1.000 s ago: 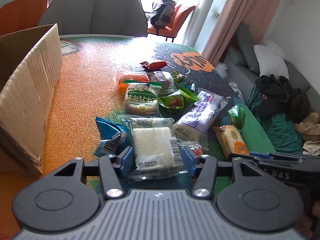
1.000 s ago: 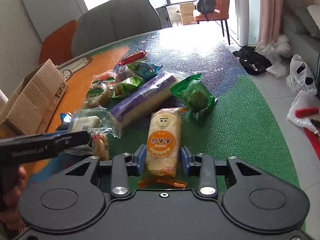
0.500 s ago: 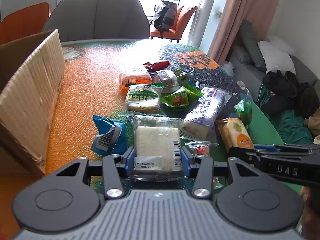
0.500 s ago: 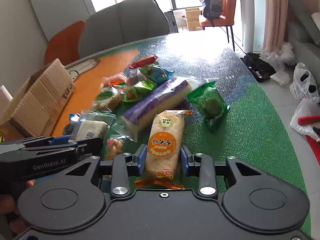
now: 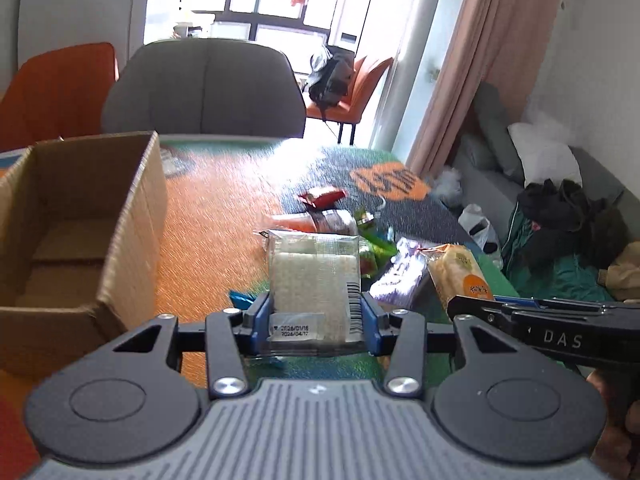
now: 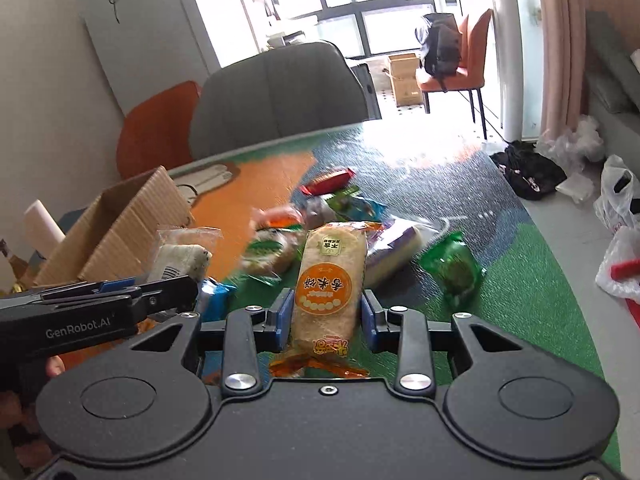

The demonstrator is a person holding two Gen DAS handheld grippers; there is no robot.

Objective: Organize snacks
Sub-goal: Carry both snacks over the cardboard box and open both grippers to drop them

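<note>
Cardboard box (image 5: 80,216) looks bare; left gripper (image 5: 316,314) clamps rice cake (image 5: 310,280), right gripper (image 6: 324,314) biscuit pack (image 6: 330,280).

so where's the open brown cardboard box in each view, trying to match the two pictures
Left wrist view: the open brown cardboard box fills the left side, its inside visible, left of the left claw.
Right wrist view: the same box sits at mid-left, seen from outside, above the other claw's black body.
Shared landmark: the red snack wrapper lying at the far end of the snack pile.
</note>
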